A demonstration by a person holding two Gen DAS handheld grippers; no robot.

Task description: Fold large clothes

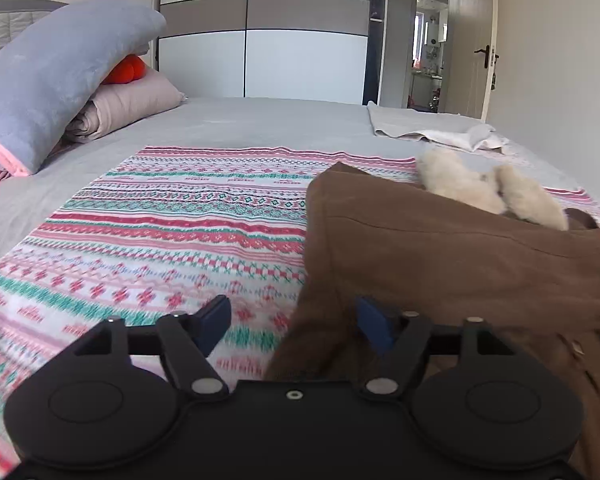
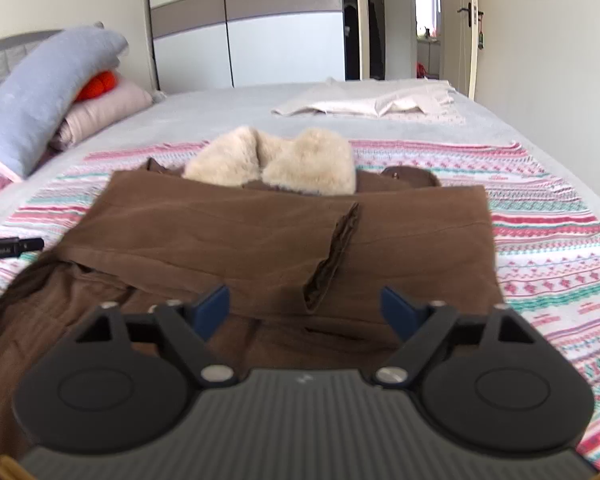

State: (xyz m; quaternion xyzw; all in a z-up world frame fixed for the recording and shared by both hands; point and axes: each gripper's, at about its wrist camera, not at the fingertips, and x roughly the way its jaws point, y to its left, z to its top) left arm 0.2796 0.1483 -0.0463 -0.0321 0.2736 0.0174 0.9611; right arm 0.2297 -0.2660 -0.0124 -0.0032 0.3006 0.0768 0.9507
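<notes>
A large brown coat (image 2: 220, 232) with a cream fur collar (image 2: 276, 164) lies on a pink, white and teal patterned blanket (image 2: 540, 240) on the bed. One sleeve is folded across its body, the cuff (image 2: 332, 256) pointing toward me. My right gripper (image 2: 304, 310) hovers open over the coat's lower middle, nothing pressed between its blue pads. In the left wrist view the coat (image 1: 440, 260) fills the right side, with the fur collar (image 1: 480, 188) beyond it. My left gripper (image 1: 294, 320) is open at the coat's left edge, the brown fabric lying loose between its fingers.
Grey-blue and pink pillows (image 1: 60, 72) with an orange item are stacked at the headboard on the left. A crumpled white cloth (image 1: 440, 132) lies at the bed's far side. Behind it are a wardrobe (image 1: 260, 60) and an open door. The patterned blanket (image 1: 160, 220) spreads left of the coat.
</notes>
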